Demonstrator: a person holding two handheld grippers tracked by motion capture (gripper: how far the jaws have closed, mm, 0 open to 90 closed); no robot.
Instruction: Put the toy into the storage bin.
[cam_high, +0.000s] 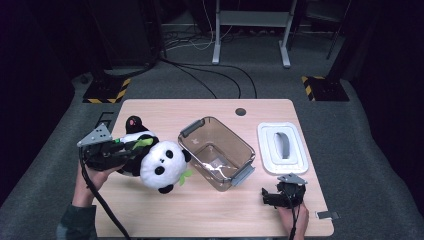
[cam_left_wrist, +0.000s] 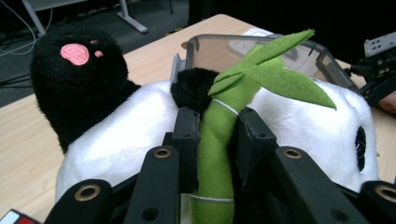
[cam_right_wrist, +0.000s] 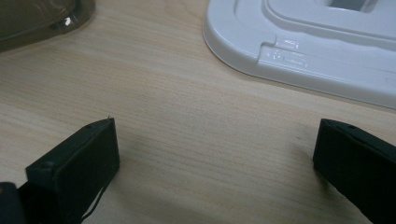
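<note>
Plush cloth panda (cam_high: 157, 162), glossy plastic bin (cam_high: 218, 151), matt wood table (cam_high: 210, 212)

1. Left gripper (cam_high: 131, 146): black body, grey three-cornered plate on top, thick black cable trailing off the back.
2. In the left gripper view its black arms carry brass-ringed screw holes; square black pads (cam_left_wrist: 186, 135) at the tips; small red-and-white mark at the bottom corner.
3. Right gripper (cam_high: 267, 196): black, same grey plate, thin black cable.
4. Right gripper view: two blocky matte black pads (cam_right_wrist: 77, 165).
5. Person's left sleeve (cam_high: 75, 225): dark grey-green.
</note>
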